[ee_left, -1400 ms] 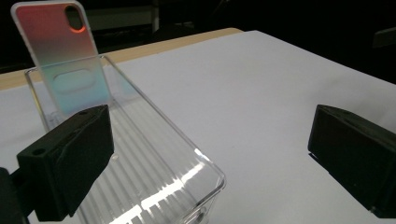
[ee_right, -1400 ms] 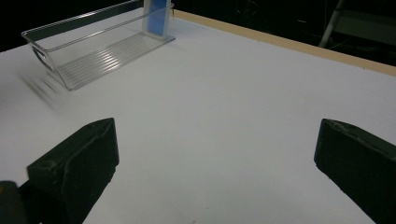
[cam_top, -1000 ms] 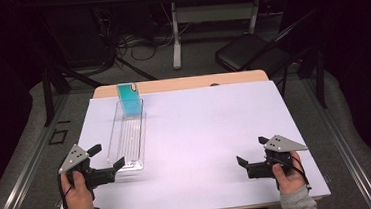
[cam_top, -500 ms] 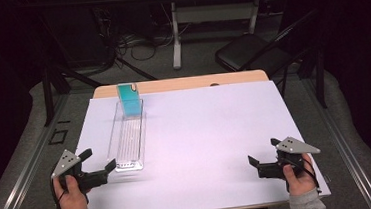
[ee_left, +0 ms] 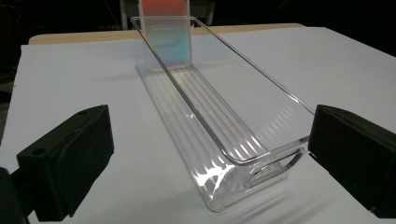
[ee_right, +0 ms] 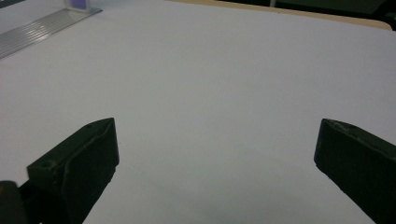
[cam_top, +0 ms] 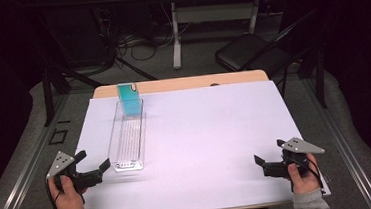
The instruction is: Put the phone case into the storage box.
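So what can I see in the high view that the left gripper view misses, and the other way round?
High view: both hands, the left gripper and right gripper each open near the table's front corners, plus a dark chair and cables on the floor behind.

Left gripper view: the clear tray's ribbed floor and rounded near end up close, between that gripper's open jaws.

Both: the long clear tray, the blue-green card standing at its far end, and the white table cover.

tray (ee_left: 219,130): clear glossy ribbed plastic | card (ee_left: 167,35): smooth, iridescent sheen | table cover (cam_top: 211,132): matt white paper | table edge (cam_top: 182,83): pale wood
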Available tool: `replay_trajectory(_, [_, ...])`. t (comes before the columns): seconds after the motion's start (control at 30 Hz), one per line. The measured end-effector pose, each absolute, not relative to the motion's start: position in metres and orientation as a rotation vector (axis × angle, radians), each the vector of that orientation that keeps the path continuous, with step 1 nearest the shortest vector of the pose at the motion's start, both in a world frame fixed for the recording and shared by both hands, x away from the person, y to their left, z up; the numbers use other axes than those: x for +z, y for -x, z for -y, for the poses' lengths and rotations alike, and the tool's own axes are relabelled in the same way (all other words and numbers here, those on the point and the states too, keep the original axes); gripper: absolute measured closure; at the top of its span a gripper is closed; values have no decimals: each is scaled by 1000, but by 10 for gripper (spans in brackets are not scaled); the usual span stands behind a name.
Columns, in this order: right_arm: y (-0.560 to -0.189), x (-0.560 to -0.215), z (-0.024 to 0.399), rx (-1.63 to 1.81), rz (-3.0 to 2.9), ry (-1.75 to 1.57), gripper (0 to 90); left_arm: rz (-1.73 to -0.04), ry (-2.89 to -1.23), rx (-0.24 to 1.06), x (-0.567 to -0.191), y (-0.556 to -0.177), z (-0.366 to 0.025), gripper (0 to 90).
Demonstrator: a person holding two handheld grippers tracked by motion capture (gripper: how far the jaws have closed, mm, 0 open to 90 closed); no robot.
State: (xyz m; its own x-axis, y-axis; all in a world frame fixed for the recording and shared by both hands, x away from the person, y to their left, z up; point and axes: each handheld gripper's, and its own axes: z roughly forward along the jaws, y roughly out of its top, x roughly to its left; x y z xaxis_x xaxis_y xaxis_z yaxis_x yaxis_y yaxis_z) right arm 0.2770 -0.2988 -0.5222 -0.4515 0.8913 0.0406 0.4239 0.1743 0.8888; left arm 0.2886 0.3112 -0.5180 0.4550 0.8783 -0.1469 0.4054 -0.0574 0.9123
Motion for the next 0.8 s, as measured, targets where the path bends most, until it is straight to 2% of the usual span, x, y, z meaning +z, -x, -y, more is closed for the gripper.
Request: replay_trajectory(0.8, [-290,-545,316,1185,-1943,-1327,0,-1181,-1675,554,-534,-297,-321,3])
